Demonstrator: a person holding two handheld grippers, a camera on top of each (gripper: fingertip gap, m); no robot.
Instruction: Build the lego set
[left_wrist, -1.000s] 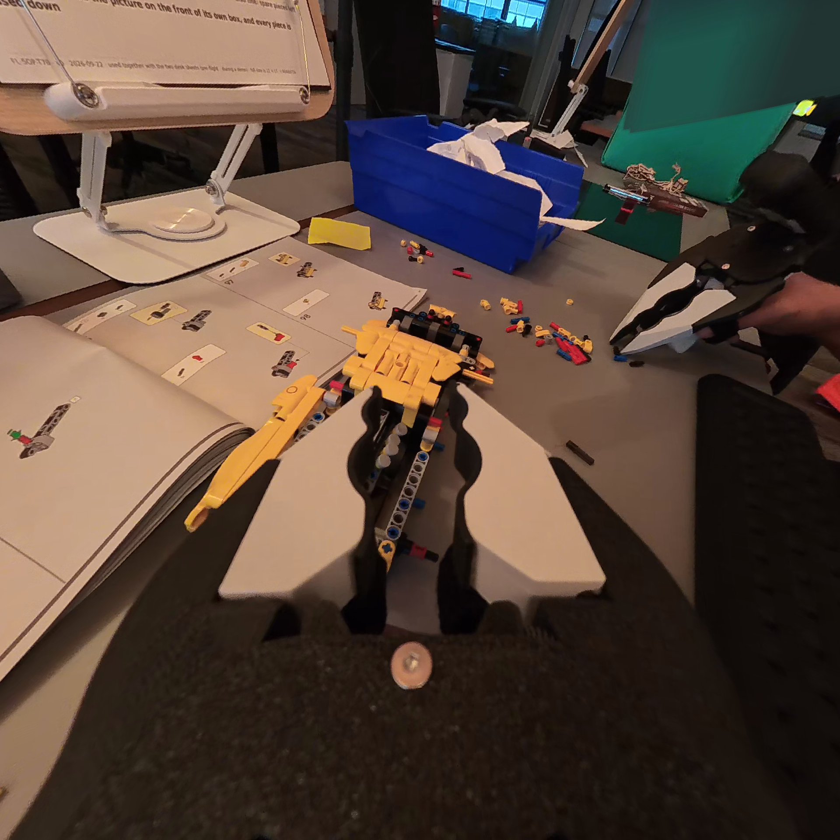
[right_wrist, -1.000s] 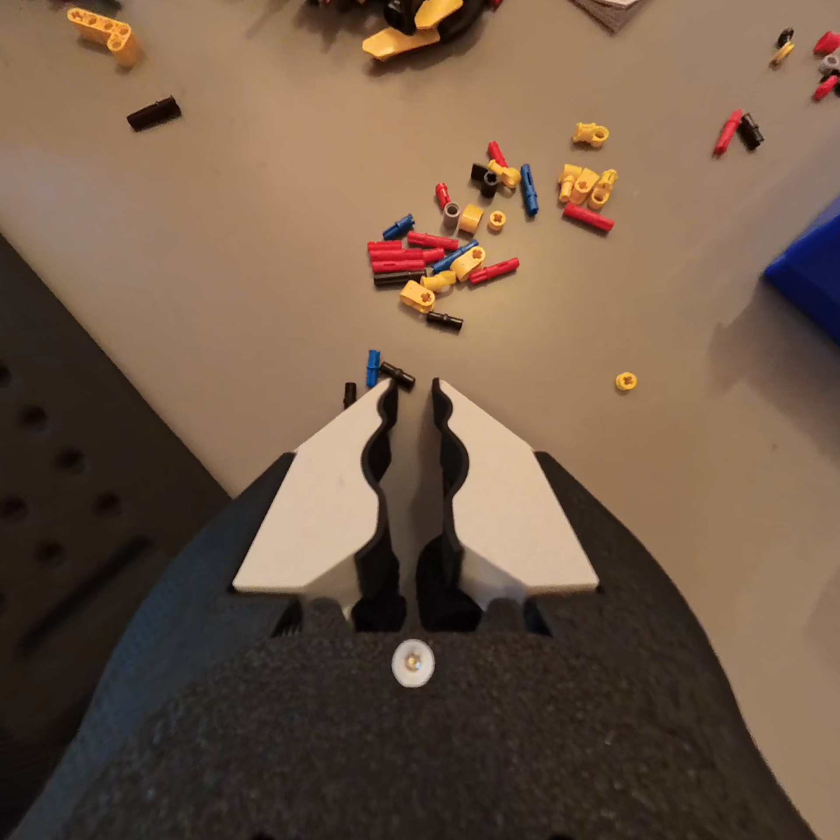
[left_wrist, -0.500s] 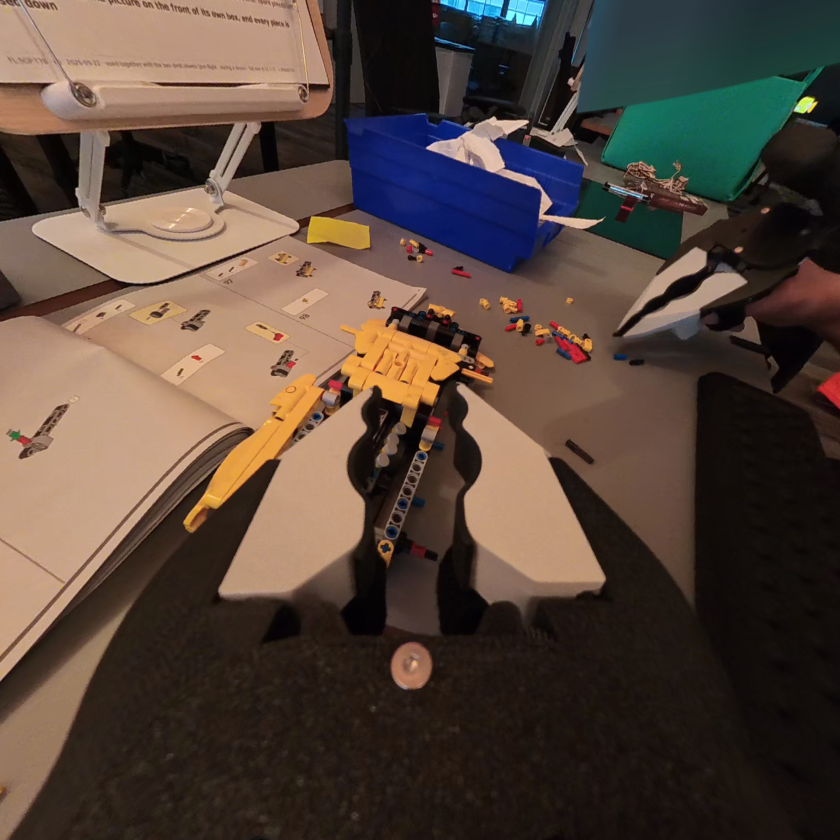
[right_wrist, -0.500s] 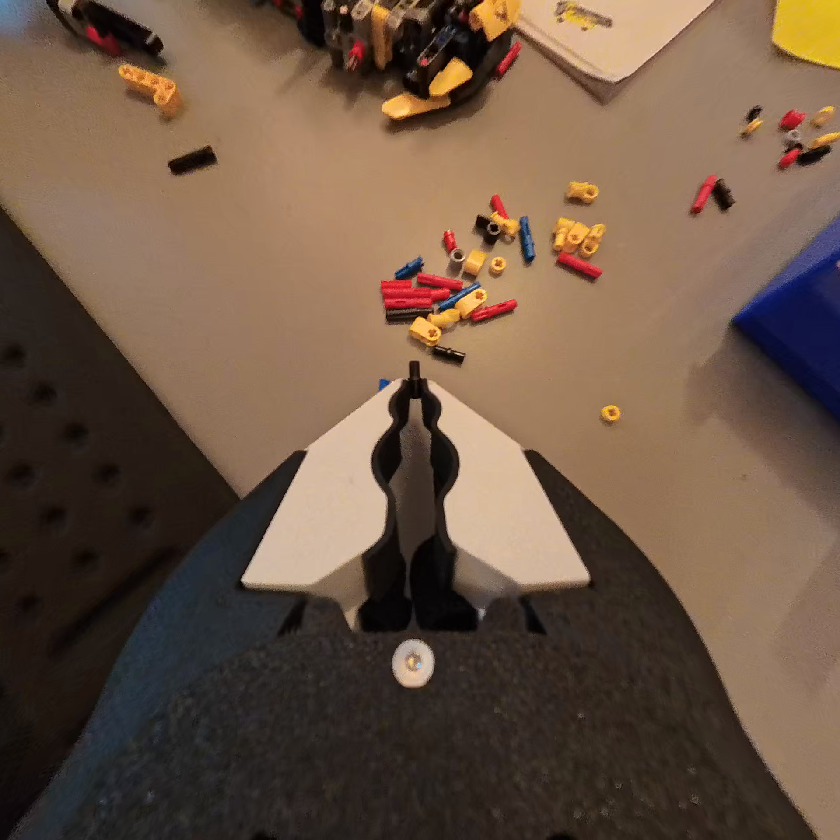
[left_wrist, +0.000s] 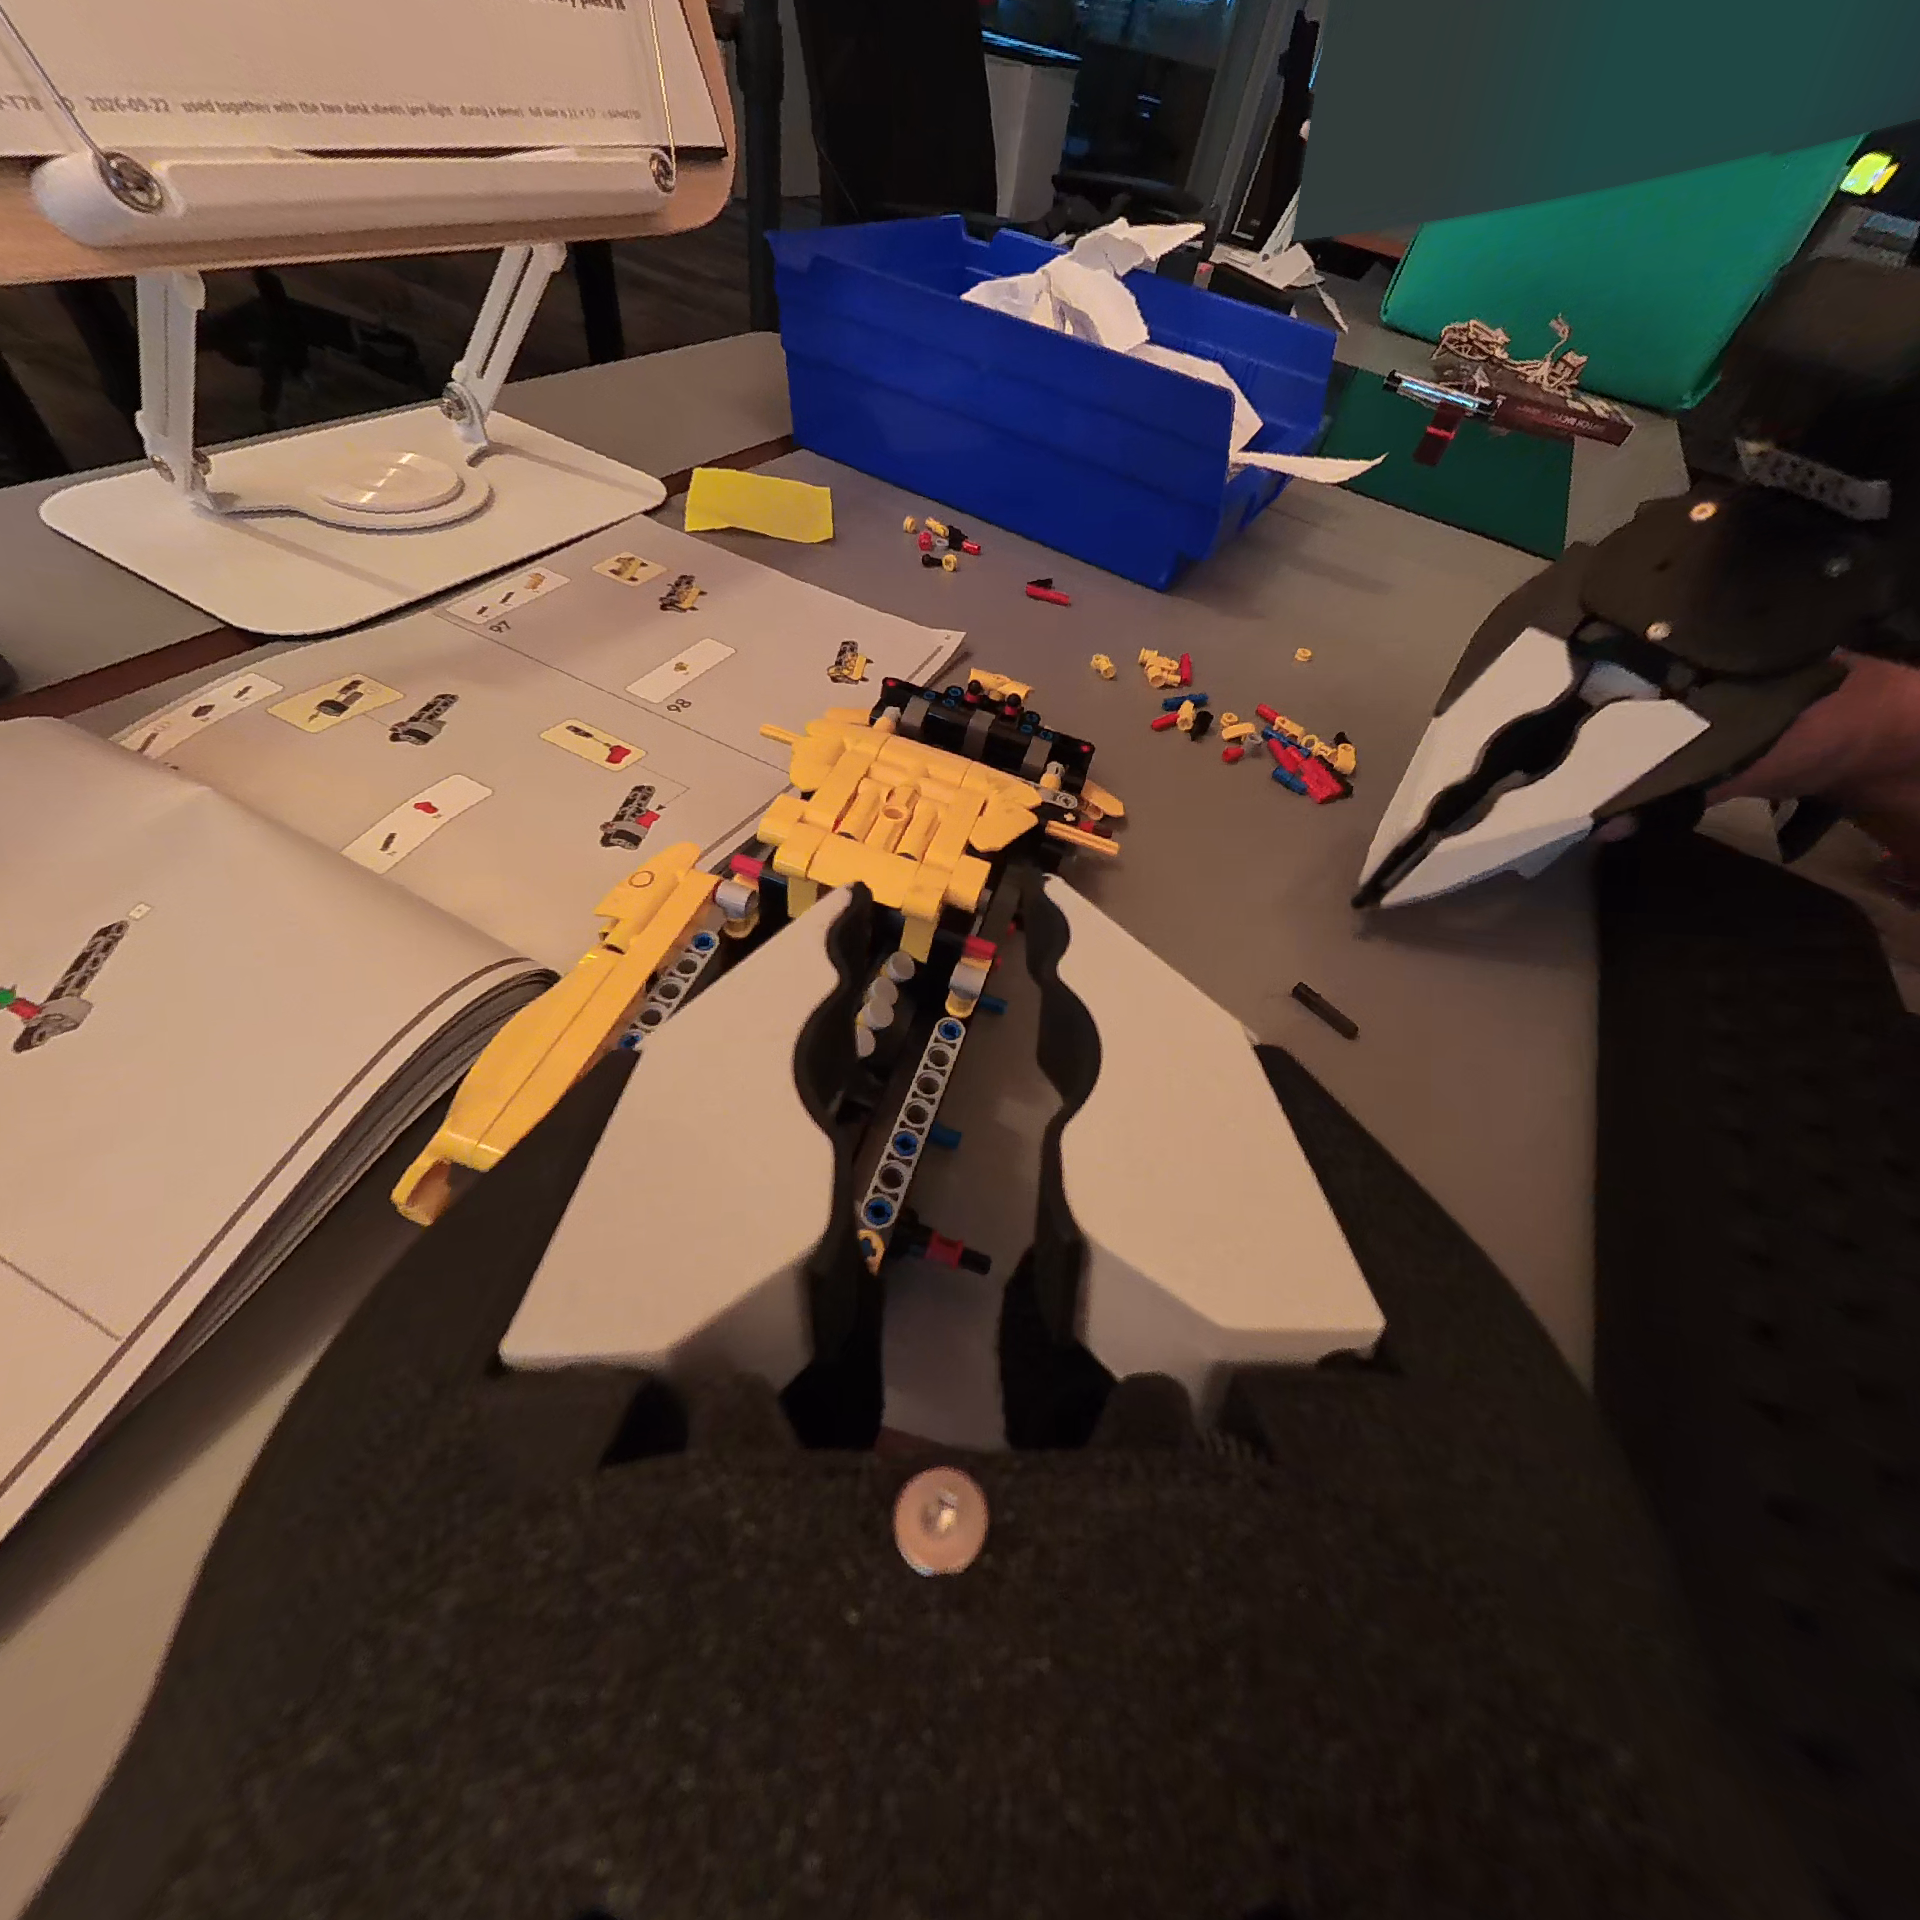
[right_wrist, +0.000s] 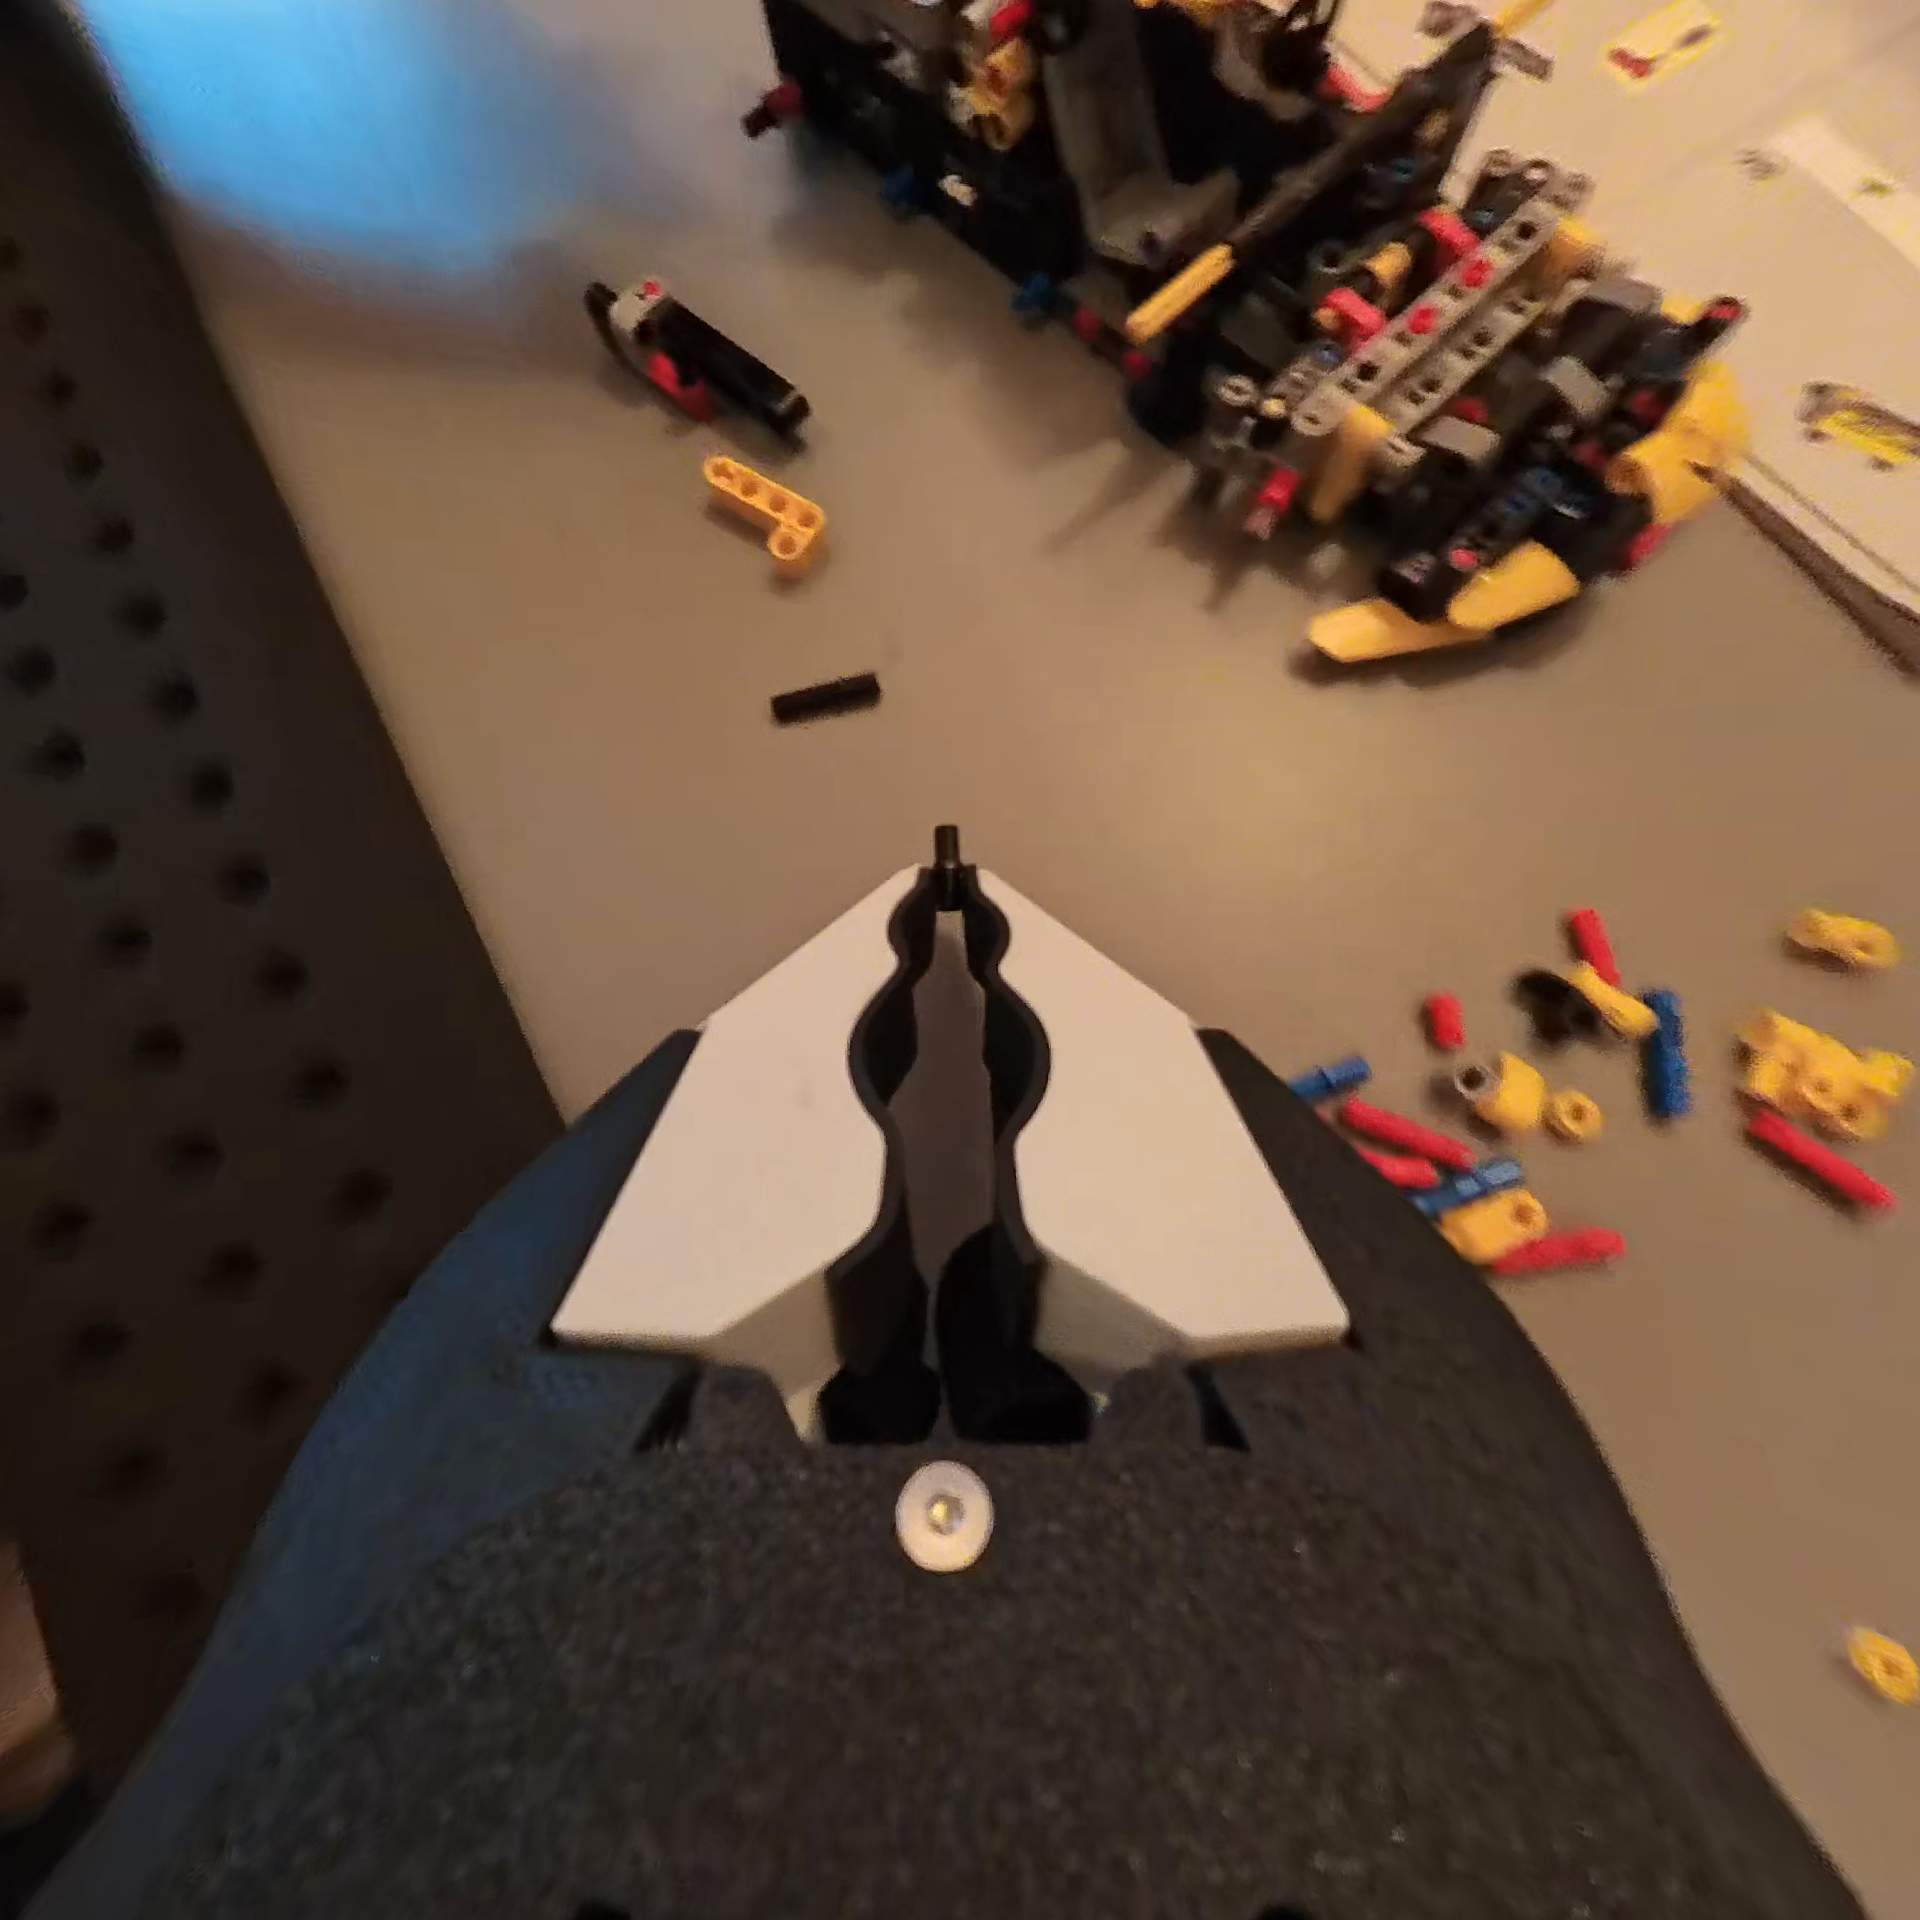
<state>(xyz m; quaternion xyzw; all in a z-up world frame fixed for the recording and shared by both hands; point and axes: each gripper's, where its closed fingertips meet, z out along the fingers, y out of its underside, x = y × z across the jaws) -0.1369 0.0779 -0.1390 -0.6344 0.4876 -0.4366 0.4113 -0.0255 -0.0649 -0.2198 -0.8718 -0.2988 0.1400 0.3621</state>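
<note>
The yellow and black lego model (left_wrist: 894, 821) lies on the grey table beside the open instruction book (left_wrist: 312, 883). My left gripper (left_wrist: 945, 894) has a jaw on each side of the model's rear frame and grips it. My right gripper (right_wrist: 945, 883) is shut on a small black pin (right_wrist: 945, 854) that sticks out of its tips. It hovers over the table, short of the model (right_wrist: 1455, 395). In the left wrist view the right gripper (left_wrist: 1371, 896) is to the right of the model, tips pointing down and left.
Loose red, blue and yellow pieces (right_wrist: 1558, 1122) lie to the right of the right gripper. A yellow L beam (right_wrist: 769, 509), a black axle (right_wrist: 826, 698) and a black-red subassembly (right_wrist: 696, 358) lie ahead. A blue bin (left_wrist: 1018, 405), a document stand (left_wrist: 343, 499) and a black perforated mat (left_wrist: 1756, 1143) border the area. My right fingertips sit around 20 cm from my left ones. It is some 5 cm from my right tips to the black axle (right_wrist: 826, 698). It is also in sight in the left wrist view (left_wrist: 1328, 1010).
My right gripper closed on a black pin at the edge of the pile, lifted it and swung left toward the model. The left gripper and the model have not moved.
</note>
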